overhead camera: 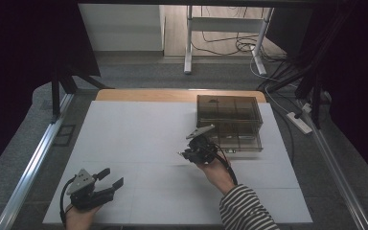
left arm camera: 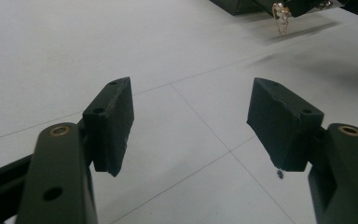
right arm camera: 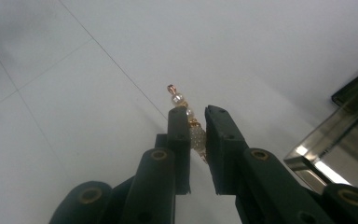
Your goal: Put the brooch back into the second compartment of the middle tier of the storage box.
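While the left gripper (overhead camera: 111,180) rests low near the person's edge of the white table (overhead camera: 139,129), its two black jaws stand wide apart with bare tabletop between them. Seen from its own camera, the left gripper (left arm camera: 191,119) holds nothing, and its pads (left arm camera: 114,116) touch nothing.

Well ahead of it and off to its right, the right gripper (overhead camera: 186,152) is held above the table by a hand in a striped sleeve (overhead camera: 247,211). Its jaws are drawn close together and pinch a small pearl-and-gold beaded ornament (right arm camera: 192,128). In the right gripper view, the right gripper (right arm camera: 196,116) clamps the largest, textured white bead between its pads, while two smaller pearls and a tiny gold loop stick out past the fingertips. From the left gripper view, the same ornament (left arm camera: 280,18) hangs below the distant right gripper, clear of the table surface.

Just beside the right gripper, on its far side, sits a smoky translucent drawer box (overhead camera: 230,122) with divided compartments. An edge of that box (right arm camera: 335,140) shows to the right of the right gripper's jaws in its own view. Whether a drawer is pulled out cannot be told for certain.

Beyond the table lie grey floor and cables (overhead camera: 230,45).
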A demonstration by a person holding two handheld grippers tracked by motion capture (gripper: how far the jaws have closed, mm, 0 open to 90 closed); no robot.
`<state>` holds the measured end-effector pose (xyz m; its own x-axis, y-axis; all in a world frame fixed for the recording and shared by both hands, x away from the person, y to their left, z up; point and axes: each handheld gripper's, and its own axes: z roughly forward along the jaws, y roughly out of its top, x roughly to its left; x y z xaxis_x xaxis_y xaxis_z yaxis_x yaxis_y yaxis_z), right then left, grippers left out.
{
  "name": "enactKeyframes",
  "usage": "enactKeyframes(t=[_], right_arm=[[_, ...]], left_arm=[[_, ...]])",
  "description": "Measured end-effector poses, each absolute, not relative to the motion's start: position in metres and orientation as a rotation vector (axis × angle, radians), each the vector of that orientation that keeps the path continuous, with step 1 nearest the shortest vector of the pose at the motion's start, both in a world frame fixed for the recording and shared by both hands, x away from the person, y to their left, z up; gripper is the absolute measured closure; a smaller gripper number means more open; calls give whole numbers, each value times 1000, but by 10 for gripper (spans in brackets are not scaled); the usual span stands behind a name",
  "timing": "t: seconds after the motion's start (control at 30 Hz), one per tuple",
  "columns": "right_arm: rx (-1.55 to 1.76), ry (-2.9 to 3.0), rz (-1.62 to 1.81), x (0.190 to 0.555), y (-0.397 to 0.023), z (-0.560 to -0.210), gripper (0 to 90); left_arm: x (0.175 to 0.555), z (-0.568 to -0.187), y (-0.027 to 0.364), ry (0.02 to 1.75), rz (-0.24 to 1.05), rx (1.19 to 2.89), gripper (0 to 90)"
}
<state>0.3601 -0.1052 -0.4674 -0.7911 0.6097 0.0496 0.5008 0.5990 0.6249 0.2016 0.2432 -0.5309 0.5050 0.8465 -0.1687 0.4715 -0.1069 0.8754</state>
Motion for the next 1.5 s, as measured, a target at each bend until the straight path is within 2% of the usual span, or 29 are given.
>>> enactKeyframes(t=[1.5], right_arm=[[1056,2533,1012,347,-189,-433,800]], left_arm=[[201,-531,243,1125,476,1749,319]])
